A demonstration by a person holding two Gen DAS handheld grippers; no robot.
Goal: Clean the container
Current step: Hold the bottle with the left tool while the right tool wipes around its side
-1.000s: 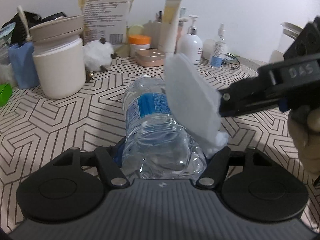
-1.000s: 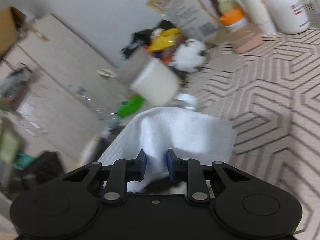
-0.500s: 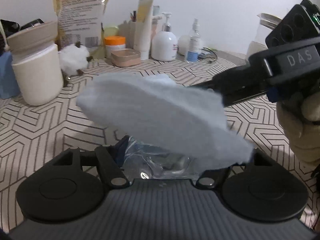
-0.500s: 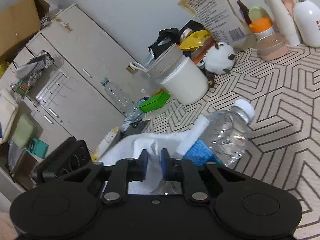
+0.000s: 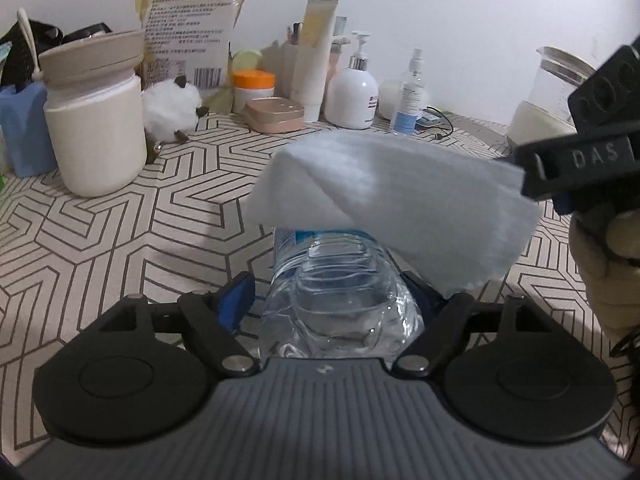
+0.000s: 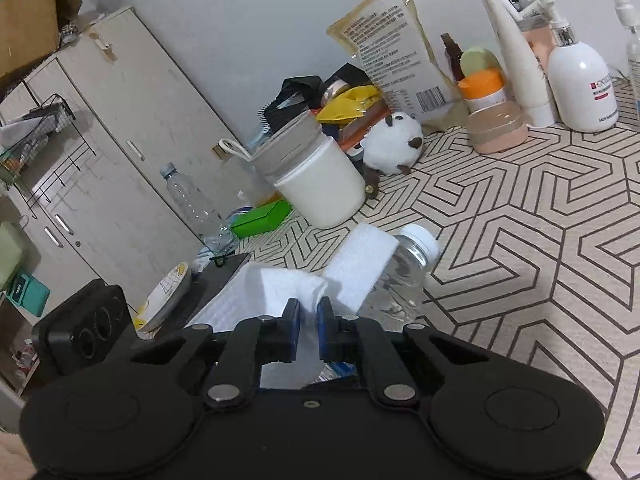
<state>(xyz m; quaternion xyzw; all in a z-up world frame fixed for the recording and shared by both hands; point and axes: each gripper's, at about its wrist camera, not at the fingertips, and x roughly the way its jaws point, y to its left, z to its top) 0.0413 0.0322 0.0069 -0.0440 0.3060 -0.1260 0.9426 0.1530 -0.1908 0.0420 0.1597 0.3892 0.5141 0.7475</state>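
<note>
A clear plastic bottle (image 5: pixel 340 292) with a blue label and white cap (image 6: pixel 418 238) lies base-first between the fingers of my left gripper (image 5: pixel 328 296). Those jaws are opening, and the left blue pad (image 5: pixel 236 300) stands a little off the bottle's side. The right pad is hidden behind the bottle and the cloth. A white cloth (image 5: pixel 400 196) hangs over the bottle's upper body, covering most of its label. My right gripper (image 6: pixel 308 320) is shut on the cloth's edge, and a gloved hand (image 5: pixel 600 256) holds it at the right of the left wrist view.
On the patterned tablecloth (image 5: pixel 120 232), a white jar with a beige lid (image 5: pixel 94 120) stands at the left. A fluffy toy (image 5: pixel 172 106), a pink case (image 5: pixel 274 114), lotion bottles (image 5: pixel 352 96) and a printed pouch (image 5: pixel 188 28) line the wall. A kettle (image 5: pixel 548 96) stands far right.
The cloth swung from beside the bottle to across and over it. My left gripper's jaws spread away from the bottle. The right jaws closed tighter on the cloth.
</note>
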